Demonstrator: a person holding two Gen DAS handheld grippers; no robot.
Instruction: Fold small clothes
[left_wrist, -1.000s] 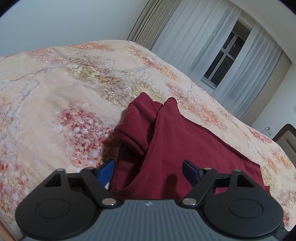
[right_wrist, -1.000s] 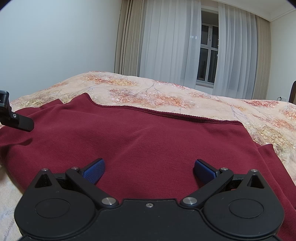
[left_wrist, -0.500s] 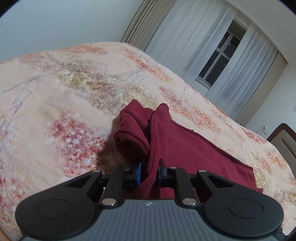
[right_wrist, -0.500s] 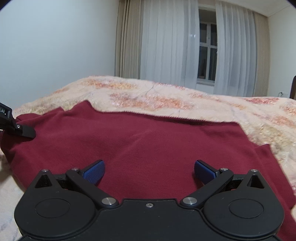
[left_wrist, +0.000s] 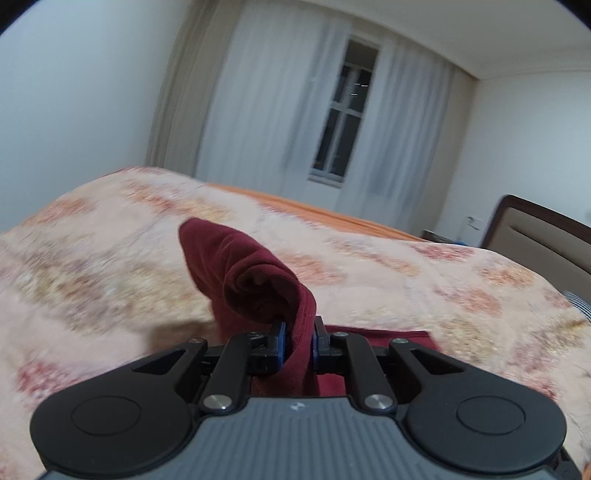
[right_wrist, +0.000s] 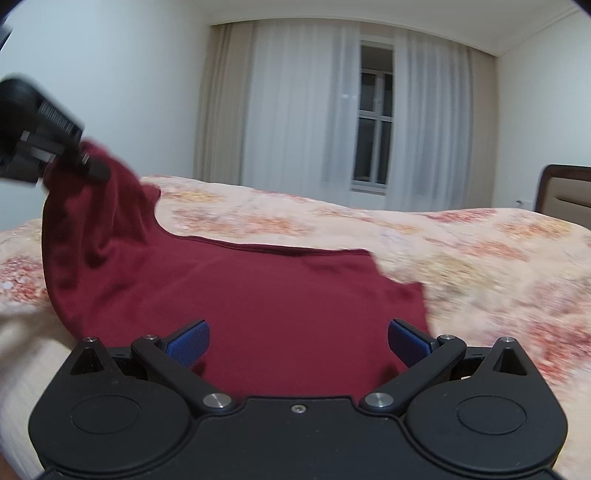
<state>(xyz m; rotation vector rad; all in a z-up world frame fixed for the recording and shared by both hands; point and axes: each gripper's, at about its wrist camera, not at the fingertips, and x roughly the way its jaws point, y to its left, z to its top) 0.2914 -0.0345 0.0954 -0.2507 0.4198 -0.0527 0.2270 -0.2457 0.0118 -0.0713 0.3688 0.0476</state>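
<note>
Left wrist view gives me no readable writing, only a small pale mark on the housing. My left tool (left_wrist: 297, 341) is closing, its blue pads pinching a raised fold of the dark red garment (left_wrist: 255, 280) above the floral bed (left_wrist: 424, 284). My right tool (right_wrist: 298, 341) stands spread wide, with the garment's flat part lying between its fingers
</note>
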